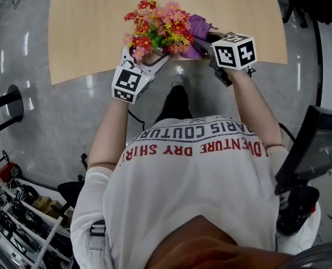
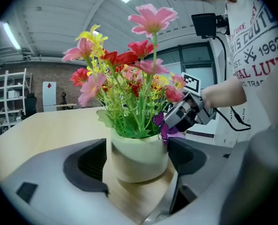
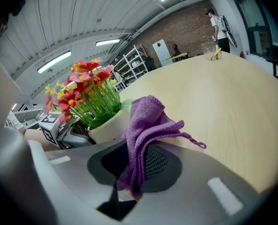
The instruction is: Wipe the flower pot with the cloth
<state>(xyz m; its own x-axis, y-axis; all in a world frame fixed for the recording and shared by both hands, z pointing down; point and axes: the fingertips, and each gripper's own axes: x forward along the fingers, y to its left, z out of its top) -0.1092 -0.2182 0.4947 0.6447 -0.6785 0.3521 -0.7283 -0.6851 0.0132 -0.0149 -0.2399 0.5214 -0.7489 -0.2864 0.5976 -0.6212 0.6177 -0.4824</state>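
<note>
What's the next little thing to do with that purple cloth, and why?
Probably ease the right hand-held gripper sideways so the purple cloth presses on the flower pot's wall. The cloth is clamped in its jaws and hangs right beside the pot's rim, though firm contact isn't clear. The left hand-held gripper grips the pot on the table, so it should stay put.

Head view: steeply down from above. Left, right gripper views: low, close, facing each other — all three share the flower pot [image 2: 139, 158].

White short-sleeved T-shirt [image 1: 193, 195], red and dark lettering [image 1: 199, 145] including 1962; black trousers [image 1: 174, 104].
</note>
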